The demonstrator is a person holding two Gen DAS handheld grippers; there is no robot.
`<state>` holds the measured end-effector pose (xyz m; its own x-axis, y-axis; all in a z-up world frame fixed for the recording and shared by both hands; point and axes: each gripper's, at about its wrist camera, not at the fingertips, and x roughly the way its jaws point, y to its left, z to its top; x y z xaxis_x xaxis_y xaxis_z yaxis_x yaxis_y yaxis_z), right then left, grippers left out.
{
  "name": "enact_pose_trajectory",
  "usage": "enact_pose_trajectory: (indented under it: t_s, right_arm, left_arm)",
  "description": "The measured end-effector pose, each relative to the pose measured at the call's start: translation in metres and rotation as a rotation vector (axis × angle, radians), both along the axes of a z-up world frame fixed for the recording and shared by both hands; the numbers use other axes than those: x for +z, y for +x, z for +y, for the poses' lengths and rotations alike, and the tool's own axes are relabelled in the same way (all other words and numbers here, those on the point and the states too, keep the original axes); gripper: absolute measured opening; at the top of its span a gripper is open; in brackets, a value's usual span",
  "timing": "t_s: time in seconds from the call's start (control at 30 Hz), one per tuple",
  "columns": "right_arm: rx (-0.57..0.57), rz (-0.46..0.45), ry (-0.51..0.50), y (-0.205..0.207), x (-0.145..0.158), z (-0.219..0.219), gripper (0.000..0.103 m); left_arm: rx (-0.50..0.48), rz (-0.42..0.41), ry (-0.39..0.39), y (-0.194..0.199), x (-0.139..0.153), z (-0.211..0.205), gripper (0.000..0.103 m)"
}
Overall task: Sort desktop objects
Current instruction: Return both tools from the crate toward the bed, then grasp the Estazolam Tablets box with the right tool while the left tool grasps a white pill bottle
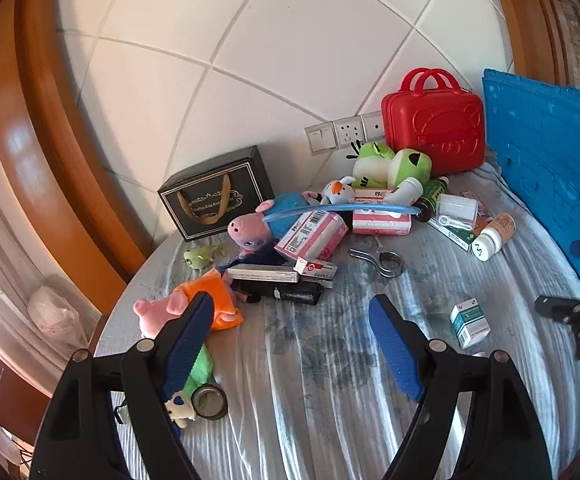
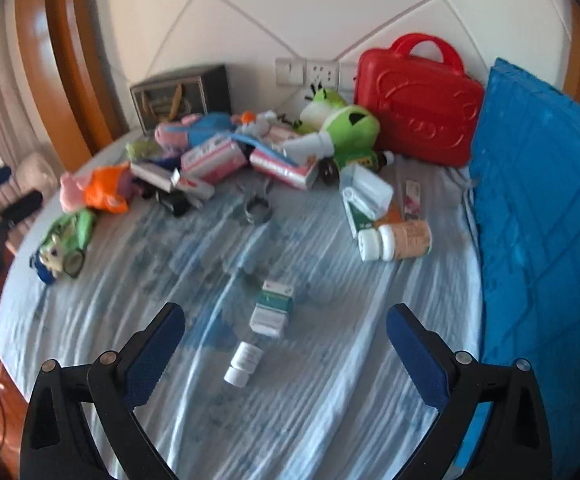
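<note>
A round table with a blue-grey cloth [image 1: 310, 360] holds a pile of toys and medicine boxes. My left gripper [image 1: 290, 308] is open and empty above the cloth, its left finger in front of a pink pig plush in orange [image 1: 214, 296]. My right gripper [image 2: 286, 318] is open and empty, hovering over a green-white medicine box [image 2: 273, 307] and a small white bottle [image 2: 243, 362]. The box also shows in the left wrist view [image 1: 470, 320]. A blue-dressed pig plush [image 1: 266, 220], pink boxes [image 1: 314, 236], a green frog plush [image 1: 390, 164] and white pill bottles [image 1: 492, 236] lie at the back.
A red toy suitcase [image 1: 434, 128] and a black gift box [image 1: 218, 196] stand against the wall. A blue crate [image 1: 550, 160] stands at the right. A metal clamp [image 1: 382, 260], a tape roll [image 1: 210, 400] and a small bear [image 1: 180, 408] lie on the cloth.
</note>
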<state>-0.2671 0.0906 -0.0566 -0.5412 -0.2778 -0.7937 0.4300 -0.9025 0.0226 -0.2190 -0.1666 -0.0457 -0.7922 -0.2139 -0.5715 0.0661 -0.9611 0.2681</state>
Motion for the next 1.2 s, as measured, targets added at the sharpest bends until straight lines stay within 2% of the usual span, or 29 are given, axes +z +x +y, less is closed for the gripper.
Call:
enact_pose_trajectory:
  t_s: [0.07, 0.1, 0.17, 0.23, 0.3, 0.37, 0.4, 0.43, 0.47, 0.57, 0.67, 0.77, 0.93, 1.03, 1.13, 1.2]
  right_arm:
    - [0.013, -0.059, 0.002, -0.012, -0.028, -0.008, 0.097]
    - [0.014, -0.09, 0.02, -0.018, -0.041, -0.013, 0.092]
    - [0.026, -0.147, 0.05, -0.034, -0.064, -0.02, 0.09]
    - [0.032, -0.183, 0.045, -0.049, -0.082, -0.025, 0.09]
    - [0.031, -0.192, 0.053, -0.059, -0.094, -0.03, 0.089]
    - [0.023, -0.208, 0.086, -0.072, -0.107, -0.034, 0.074]
    - [0.02, -0.231, 0.085, -0.078, -0.114, -0.035, 0.051]
    - [0.016, -0.27, 0.075, -0.083, -0.123, -0.035, 0.041]
    - [0.017, -0.316, 0.029, -0.09, -0.129, -0.033, 0.04]
    - [0.033, -0.369, 0.067, -0.097, -0.142, -0.035, 0.039]
    - [0.027, -0.364, 0.045, -0.099, -0.142, -0.03, 0.039]
    - [0.045, -0.335, 0.038, -0.1, -0.134, -0.026, 0.038]
    - [-0.034, -0.226, -0.017, -0.094, -0.088, 0.014, 0.038]
    - [-0.088, -0.167, -0.02, -0.086, -0.067, 0.04, 0.038]
    - [-0.103, -0.138, -0.021, -0.073, -0.045, 0.064, 0.038]
    - [-0.096, -0.126, -0.02, -0.068, -0.044, 0.072, 0.038]
  left_arm:
    - [-0.002, -0.005, -0.011, -0.004, -0.007, 0.001, 0.08]
    - [0.002, -0.012, 0.0, -0.007, -0.01, 0.001, 0.08]
    - [-0.018, -0.027, 0.039, -0.009, -0.017, 0.003, 0.08]
    - [-0.034, -0.038, 0.04, -0.014, -0.031, 0.011, 0.08]
    - [-0.062, -0.07, 0.056, -0.019, -0.048, 0.022, 0.08]
    - [-0.084, -0.118, 0.067, -0.025, -0.068, 0.034, 0.08]
    - [-0.095, -0.146, 0.07, -0.028, -0.077, 0.04, 0.08]
    - [-0.105, -0.17, 0.074, -0.031, -0.085, 0.045, 0.08]
    - [-0.108, -0.188, 0.076, -0.034, -0.092, 0.05, 0.08]
    - [-0.122, -0.217, 0.096, -0.042, -0.102, 0.055, 0.08]
    - [-0.12, -0.238, 0.101, -0.051, -0.111, 0.059, 0.08]
    - [-0.131, -0.269, 0.147, -0.055, -0.119, 0.066, 0.08]
    - [-0.177, -0.297, 0.143, -0.049, -0.137, 0.1, 0.08]
    - [-0.182, -0.334, 0.174, -0.048, -0.151, 0.119, 0.08]
    - [-0.176, -0.362, 0.165, -0.048, -0.167, 0.134, 0.08]
    - [-0.171, -0.369, 0.182, -0.045, -0.174, 0.14, 0.08]
